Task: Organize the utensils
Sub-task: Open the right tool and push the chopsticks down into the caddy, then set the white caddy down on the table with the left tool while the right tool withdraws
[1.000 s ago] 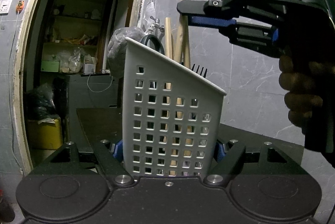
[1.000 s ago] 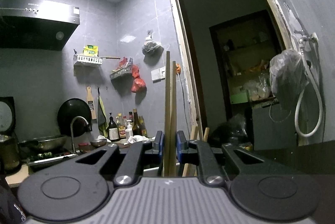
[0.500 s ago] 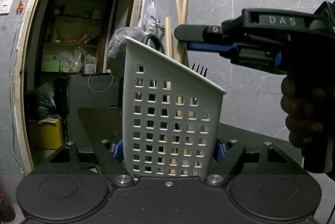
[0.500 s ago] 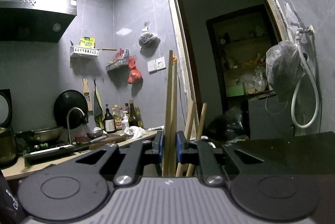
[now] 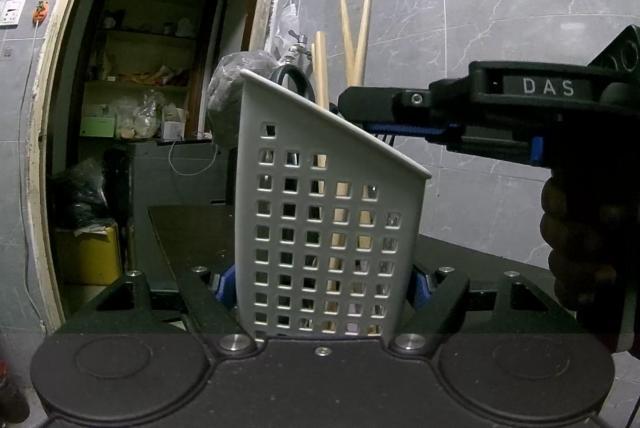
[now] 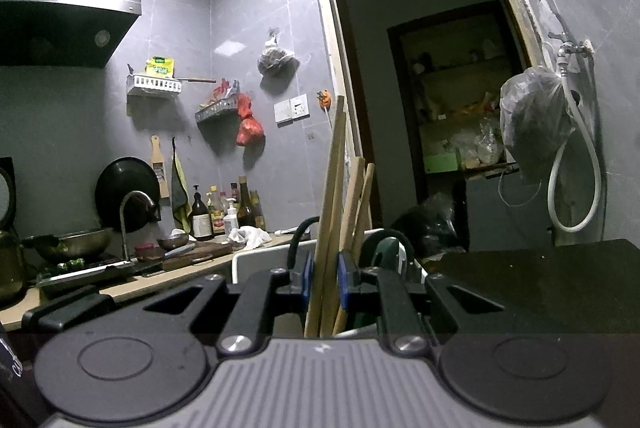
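Standing upright on the dark counter, the white perforated utensil holder is clamped between the blue pads of the left gripper, which press on its two sides low down; inside it stand wooden chopsticks, a black loop handle and the dark tines of a fork, with more wood visible through the square holes; the right gripper reaches in level above the holder's sloping rim, its jaws closed on a pair of chopsticks whose lower ends are inside the holder and whose tips cross above; a person's hand grips that tool's handle at the right edge; behind are grey marble-look wall tiles, a wall tap with a hanging plastic bag, and an open doorway to cluttered shelves.
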A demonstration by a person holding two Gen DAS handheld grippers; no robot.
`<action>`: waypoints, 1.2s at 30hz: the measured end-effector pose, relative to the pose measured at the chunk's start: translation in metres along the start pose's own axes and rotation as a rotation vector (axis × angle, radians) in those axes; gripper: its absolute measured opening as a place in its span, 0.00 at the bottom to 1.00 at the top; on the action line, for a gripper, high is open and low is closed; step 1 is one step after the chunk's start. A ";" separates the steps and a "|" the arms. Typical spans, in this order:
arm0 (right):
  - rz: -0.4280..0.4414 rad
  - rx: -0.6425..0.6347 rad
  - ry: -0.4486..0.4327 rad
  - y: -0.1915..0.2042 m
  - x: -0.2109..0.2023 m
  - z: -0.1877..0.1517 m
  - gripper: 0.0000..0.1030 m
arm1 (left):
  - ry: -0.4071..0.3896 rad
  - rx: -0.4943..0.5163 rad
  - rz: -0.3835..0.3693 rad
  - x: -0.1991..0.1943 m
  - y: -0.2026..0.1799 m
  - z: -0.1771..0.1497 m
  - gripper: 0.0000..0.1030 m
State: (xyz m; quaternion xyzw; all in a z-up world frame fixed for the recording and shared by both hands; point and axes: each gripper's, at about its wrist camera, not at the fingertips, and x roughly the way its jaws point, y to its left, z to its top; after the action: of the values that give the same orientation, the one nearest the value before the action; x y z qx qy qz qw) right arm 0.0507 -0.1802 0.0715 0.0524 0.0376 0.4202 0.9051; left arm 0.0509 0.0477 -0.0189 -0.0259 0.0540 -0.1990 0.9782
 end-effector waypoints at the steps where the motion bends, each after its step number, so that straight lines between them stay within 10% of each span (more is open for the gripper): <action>1: -0.002 -0.002 0.001 0.000 0.000 0.000 0.15 | 0.000 0.000 0.001 -0.001 0.000 0.000 0.76; 10: -0.019 -0.019 -0.006 0.005 -0.001 -0.003 0.17 | 0.000 0.000 -0.001 0.000 0.000 0.000 0.76; 24: -0.058 -0.048 -0.038 0.011 -0.006 -0.010 0.57 | 0.000 -0.002 0.001 -0.001 -0.001 0.000 0.78; 36: -0.121 -0.039 -0.101 0.010 -0.028 -0.014 0.84 | -0.042 0.009 0.033 -0.015 -0.006 0.001 0.99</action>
State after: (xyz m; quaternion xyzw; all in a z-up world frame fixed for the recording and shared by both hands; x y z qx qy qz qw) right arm 0.0238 -0.1939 0.0598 0.0537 -0.0134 0.3622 0.9304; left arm 0.0347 0.0478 -0.0161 -0.0250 0.0330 -0.1822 0.9824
